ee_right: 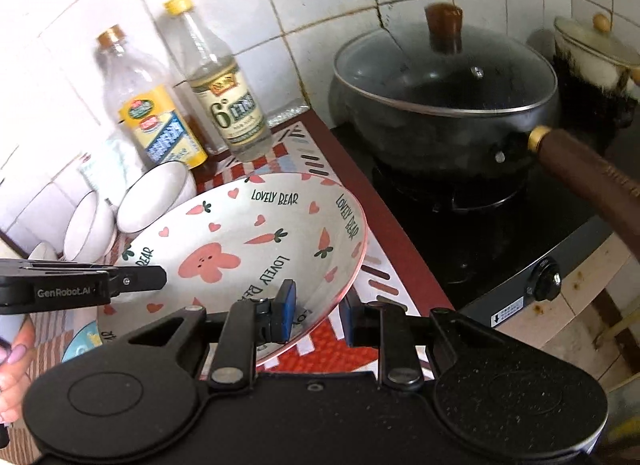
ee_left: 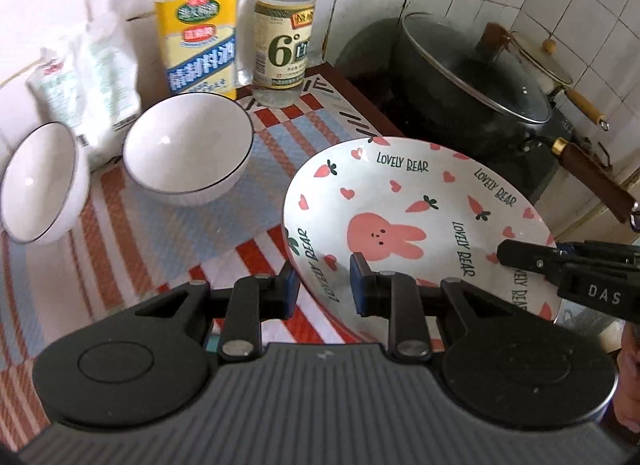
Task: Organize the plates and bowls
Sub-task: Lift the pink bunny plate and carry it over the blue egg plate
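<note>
striped mat (ee_left: 224, 225) under two bowls (ee_left: 188, 147)

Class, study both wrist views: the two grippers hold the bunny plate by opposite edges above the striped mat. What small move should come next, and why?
Probably carry the plate level, a little higher and away from the two white bowls, before setting it down. The left gripper and the right gripper each pinch its rim, and it sits tilted close above the mat, with the lidded pan close beside.

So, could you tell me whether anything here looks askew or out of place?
The rabbit plate is tilted, off the striped mat, gripped at opposite rim edges by the left gripper and right gripper. The two white bowls sit upright; nothing is spilled.
</note>
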`<state>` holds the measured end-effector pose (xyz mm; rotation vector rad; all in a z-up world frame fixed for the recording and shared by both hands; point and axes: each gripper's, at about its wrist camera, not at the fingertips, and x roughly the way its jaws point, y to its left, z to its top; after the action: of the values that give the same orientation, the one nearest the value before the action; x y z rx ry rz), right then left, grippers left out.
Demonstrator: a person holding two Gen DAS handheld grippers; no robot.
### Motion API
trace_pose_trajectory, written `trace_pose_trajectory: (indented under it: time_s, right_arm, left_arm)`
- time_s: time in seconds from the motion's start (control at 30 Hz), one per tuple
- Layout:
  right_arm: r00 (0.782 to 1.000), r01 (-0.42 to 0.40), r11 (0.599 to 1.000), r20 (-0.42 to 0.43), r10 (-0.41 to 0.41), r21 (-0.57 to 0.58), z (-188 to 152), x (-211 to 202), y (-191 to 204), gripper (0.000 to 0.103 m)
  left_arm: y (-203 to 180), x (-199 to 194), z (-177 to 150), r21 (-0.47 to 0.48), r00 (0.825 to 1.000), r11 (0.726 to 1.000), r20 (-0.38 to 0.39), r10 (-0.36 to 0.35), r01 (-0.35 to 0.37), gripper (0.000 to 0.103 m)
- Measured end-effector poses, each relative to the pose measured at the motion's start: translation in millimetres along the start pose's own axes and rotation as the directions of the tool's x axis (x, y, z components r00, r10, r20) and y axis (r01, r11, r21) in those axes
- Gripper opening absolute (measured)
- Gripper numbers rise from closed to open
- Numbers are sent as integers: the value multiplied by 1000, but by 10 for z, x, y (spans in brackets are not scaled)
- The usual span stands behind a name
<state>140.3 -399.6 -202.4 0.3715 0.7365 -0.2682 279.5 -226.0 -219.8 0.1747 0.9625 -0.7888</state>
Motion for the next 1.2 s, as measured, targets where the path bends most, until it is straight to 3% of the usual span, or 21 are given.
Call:
trace_pose_trajectory:
  time_s: [0.2, 0.6, 0.67, 1.07, 1.2]
  right_arm:
    - [999, -38, 998, -6, 38, -55, -126, -273, 214, 28]
    - [988, -149, 977, -52, 142, -153, -396, -633, 644, 29]
    - [986, -165, 970, -56, 157, -179, -428, -674, 718, 29]
    - [967, -249, 942, -110, 229, -223, -722, -681, 1170, 30]
    - [956, -281, 937, -144, 254, -210, -786, -618, 1251, 30]
  left_arm:
    - [91, -425, -343, -134, 999, 991, 44, 19, -13, 25]
    - [289, -1150, -960, -250, 991, 966, 101, 90, -62, 24]
    - [356, -1231, -1052, -307, 991, 950, 99, 95, -60, 24]
    - [663, -1532, -1494, -373, 982, 917, 68, 178, -140, 24]
    - [661, -1558, -1568, -395, 969, 898, 63, 239, -196, 24]
